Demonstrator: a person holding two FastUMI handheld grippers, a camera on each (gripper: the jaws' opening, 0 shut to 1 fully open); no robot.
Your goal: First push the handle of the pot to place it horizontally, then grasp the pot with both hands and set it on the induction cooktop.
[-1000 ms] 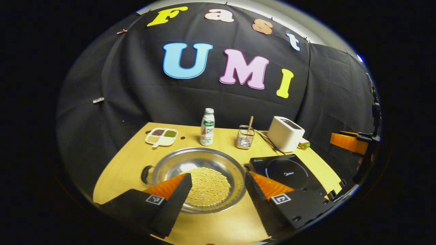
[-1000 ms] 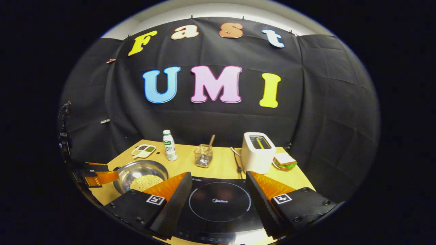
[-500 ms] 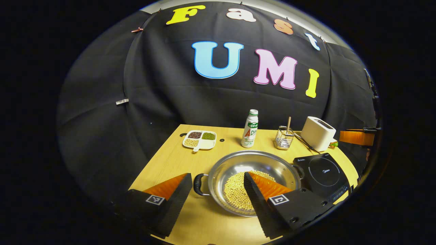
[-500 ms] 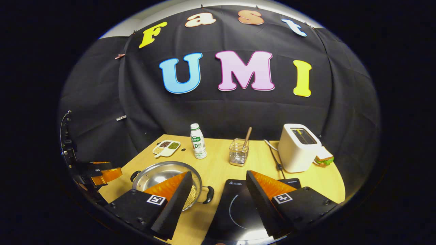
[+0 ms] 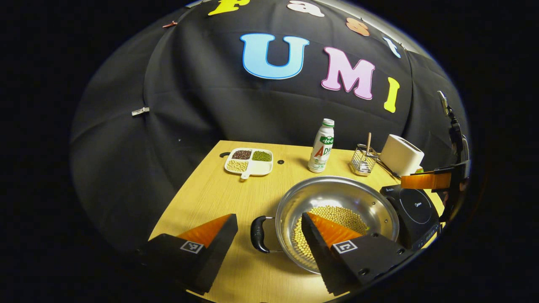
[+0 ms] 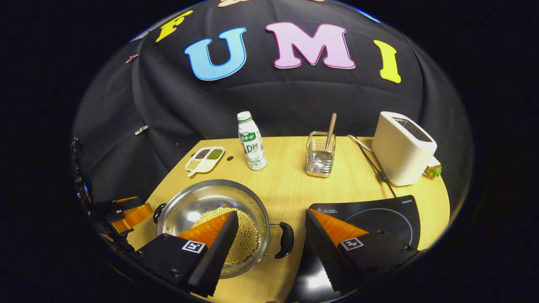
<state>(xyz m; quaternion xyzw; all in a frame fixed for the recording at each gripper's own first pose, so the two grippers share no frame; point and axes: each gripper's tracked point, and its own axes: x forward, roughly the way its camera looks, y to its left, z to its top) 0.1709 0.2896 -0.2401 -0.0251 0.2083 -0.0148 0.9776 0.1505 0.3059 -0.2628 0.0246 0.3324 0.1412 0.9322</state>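
Both tongs (image 5: 269, 235) (image 6: 271, 235) open, straddling pot (image 5: 337, 198) handles.

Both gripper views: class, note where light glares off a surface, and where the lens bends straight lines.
Left gripper view: bright patches on the pot's steel wall; the table's straight edges bow outward. Right gripper view: a white glare spot inside the pot and a bright sheen on the cooktop's near edge; the table's far edge curves, and the toaster leans towards the rim.

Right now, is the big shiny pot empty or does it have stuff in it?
Not empty. The steel pot has a layer of small yellow beans covering part of its bottom, with bare metal showing beyond.
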